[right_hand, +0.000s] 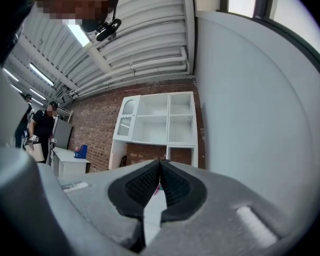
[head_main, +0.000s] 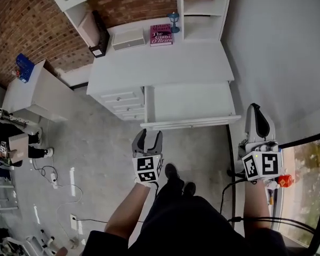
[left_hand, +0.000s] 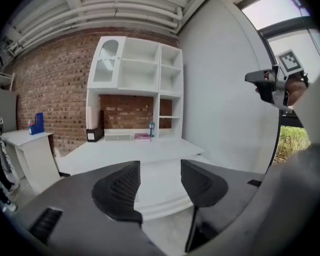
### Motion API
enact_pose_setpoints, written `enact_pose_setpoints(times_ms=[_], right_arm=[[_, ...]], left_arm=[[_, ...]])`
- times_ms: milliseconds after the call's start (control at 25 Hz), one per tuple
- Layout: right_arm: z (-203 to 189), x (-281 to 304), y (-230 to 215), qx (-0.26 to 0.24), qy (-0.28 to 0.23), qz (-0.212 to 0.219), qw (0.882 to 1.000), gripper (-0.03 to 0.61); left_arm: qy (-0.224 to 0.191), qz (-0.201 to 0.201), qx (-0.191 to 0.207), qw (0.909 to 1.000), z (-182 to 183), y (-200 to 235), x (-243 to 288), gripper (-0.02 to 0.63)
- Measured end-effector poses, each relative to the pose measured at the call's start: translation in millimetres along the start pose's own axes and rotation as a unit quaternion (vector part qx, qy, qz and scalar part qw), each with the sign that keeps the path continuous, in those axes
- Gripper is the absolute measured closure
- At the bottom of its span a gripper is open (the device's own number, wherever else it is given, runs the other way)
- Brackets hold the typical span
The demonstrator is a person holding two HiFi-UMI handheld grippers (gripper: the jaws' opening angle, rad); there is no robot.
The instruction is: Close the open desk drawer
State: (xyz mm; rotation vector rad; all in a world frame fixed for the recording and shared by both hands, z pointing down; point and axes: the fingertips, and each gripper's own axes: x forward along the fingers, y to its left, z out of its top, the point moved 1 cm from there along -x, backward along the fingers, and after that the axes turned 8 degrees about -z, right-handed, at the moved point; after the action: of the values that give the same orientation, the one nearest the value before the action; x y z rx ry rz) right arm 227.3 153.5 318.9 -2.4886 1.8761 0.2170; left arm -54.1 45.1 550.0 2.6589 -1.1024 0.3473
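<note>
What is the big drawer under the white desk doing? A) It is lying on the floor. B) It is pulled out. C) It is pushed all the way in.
B: the drawer sticks out from under the desk top, toward the person.

Bare floor (head_main: pixel 96 143) before pulled-out drawer (head_main: pixel 191 104), wall (head_main: pixel 277 52) close on its right

This is looking like a study corner set up inside an industrial hall: a white desk (head_main: pixel 165 63) and shelf hutch (left_hand: pixel 144 73) are standing against a brick wall (head_main: pixel 21 25), while a power strip (head_main: pixel 53 178) is lying on bare concrete floor (head_main: pixel 96 148) under a ribbed metal ceiling (right_hand: pixel 144 41).
</note>
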Motion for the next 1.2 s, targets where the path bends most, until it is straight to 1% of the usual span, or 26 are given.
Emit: enact_pose_setpoints(times_ms=[160, 240, 360, 440, 600, 640, 760, 840, 960, 1080, 1200], right_arm=[[-7, 35, 18, -0.032, 0.02, 0.005, 0.999, 0.574], [-13, 51, 26, -0.048, 0.031, 0.006, 0.998, 0.574], [-24, 69, 34, -0.062, 0.051, 0.002, 0.997, 0.574], [-30, 79, 37, -0.07, 0.062, -0.004, 0.996, 0.574], [-36, 97, 40, -0.079, 0.076, -0.017, 0.994, 0.574], [-38, 100, 41, -0.081, 0.079, -0.018, 0.993, 0.574], [-43, 109, 49, -0.088, 0.086, -0.013, 0.992, 0.574], [-46, 115, 55, -0.091, 0.09, -0.007, 0.992, 0.574], [-52, 126, 62, -0.094, 0.094, 0.004, 0.991, 0.574], [-61, 138, 61, -0.089, 0.098, 0.012, 0.991, 0.574], [-70, 152, 59, -0.077, 0.099, 0.021, 0.992, 0.574]], left_arm=[[0.048, 0.002, -0.042, 0.998, -57, 26, 40, 0.379], [0.076, 0.003, -0.051, 0.9958, -85, 37, 57, 0.379], [0.112, 0.009, -0.05, 0.9924, -120, 55, 76, 0.379], [0.13, 0.017, -0.056, 0.9898, -138, 67, 88, 0.379], [0.154, 0.032, -0.115, 0.9808, -165, 84, 111, 0.379], [0.16, 0.037, -0.123, 0.9788, -172, 88, 115, 0.379], [0.185, 0.045, -0.118, 0.9745, -194, 96, 124, 0.379], [0.198, 0.044, -0.117, 0.9722, -202, 97, 126, 0.379], [0.206, 0.046, -0.123, 0.9697, -208, 100, 131, 0.379], [0.209, 0.052, -0.128, 0.968, -207, 102, 137, 0.379], [0.214, 0.058, -0.142, 0.9647, -204, 104, 143, 0.379]])
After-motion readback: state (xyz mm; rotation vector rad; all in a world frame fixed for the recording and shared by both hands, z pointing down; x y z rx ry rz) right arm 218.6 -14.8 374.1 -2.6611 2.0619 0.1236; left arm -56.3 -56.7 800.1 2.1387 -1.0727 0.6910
